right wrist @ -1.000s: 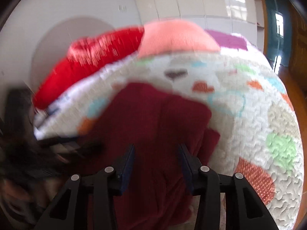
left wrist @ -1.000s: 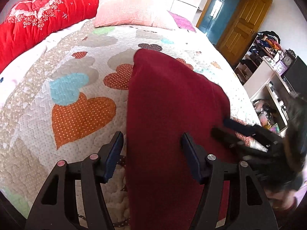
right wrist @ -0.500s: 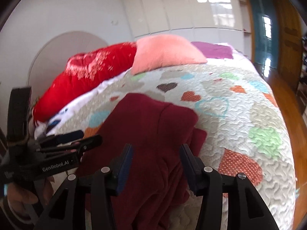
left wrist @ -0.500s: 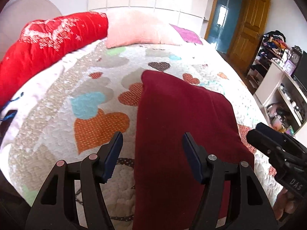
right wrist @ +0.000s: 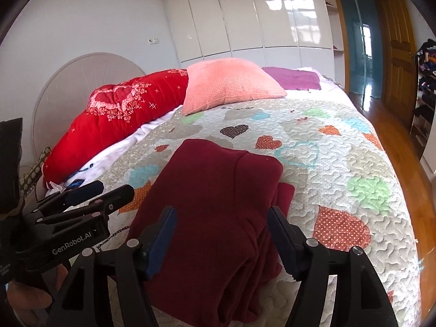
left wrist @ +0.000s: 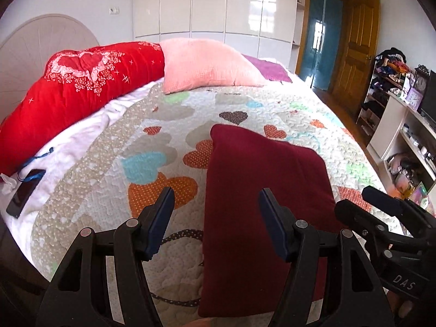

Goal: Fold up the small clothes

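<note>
A dark red garment (left wrist: 261, 190) lies folded into a long slab on the heart-patterned quilt (left wrist: 169, 125); in the right wrist view (right wrist: 218, 204) its right side shows loose stacked layers. My left gripper (left wrist: 216, 212) is open and empty, raised above the garment's near left edge. My right gripper (right wrist: 222, 230) is open and empty, raised above the garment's near end. Each gripper shows in the other's view, the right (left wrist: 381, 212) at the garment's right edge and the left (right wrist: 90, 199) at its left.
A red bolster (left wrist: 81, 87), a pink pillow (left wrist: 207, 65) and a purple cushion (left wrist: 268, 68) lie at the bed's head. A phone on a blue lanyard (left wrist: 24, 190) lies on the white sheet at left. Shelves (left wrist: 395, 114) and a wooden door (left wrist: 354, 51) stand at right.
Both grippers have pulled back and lifted away from the garment, staying open. The garment lies still on the quilt.
</note>
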Demonstrator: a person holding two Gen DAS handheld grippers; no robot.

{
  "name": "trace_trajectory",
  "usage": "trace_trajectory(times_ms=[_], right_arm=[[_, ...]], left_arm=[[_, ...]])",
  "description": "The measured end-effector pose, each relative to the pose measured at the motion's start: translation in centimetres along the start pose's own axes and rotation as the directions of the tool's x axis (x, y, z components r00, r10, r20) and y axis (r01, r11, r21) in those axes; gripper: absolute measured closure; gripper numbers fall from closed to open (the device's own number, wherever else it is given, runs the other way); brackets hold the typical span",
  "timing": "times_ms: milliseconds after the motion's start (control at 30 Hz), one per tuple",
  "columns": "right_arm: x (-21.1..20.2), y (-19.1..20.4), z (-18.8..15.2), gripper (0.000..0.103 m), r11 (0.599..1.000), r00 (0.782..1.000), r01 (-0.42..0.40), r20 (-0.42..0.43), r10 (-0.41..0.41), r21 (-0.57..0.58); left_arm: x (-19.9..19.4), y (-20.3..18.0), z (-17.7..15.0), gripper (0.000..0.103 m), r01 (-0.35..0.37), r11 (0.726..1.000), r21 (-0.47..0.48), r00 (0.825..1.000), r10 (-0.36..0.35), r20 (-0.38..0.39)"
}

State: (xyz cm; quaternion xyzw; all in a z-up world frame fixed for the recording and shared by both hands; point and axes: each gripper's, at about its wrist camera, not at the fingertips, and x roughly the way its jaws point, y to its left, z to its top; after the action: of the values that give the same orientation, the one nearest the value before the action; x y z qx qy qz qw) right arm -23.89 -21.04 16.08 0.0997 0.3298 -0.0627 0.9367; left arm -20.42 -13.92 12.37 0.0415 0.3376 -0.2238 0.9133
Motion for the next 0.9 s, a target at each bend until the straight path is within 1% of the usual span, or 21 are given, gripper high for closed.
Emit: trace_trajectory(times_ms=[233, 900], right_arm=[[0.1, -0.3, 0.0, 0.035, 1.000, 1.000, 0.010, -0.011, -0.009, 0.021], [1.0, -0.2, -0.3, 0.035, 1.000, 0.999, -0.010, -0.041, 0.011, 0.026]], left_arm=[[0.0, 0.1, -0.1, 0.039, -0.009, 1.000, 0.004, 1.000, 0.009, 0.011], [0.3, 0.2, -0.5, 0.039, -0.013, 1.000, 0.004, 1.000, 0.013, 0.004]])
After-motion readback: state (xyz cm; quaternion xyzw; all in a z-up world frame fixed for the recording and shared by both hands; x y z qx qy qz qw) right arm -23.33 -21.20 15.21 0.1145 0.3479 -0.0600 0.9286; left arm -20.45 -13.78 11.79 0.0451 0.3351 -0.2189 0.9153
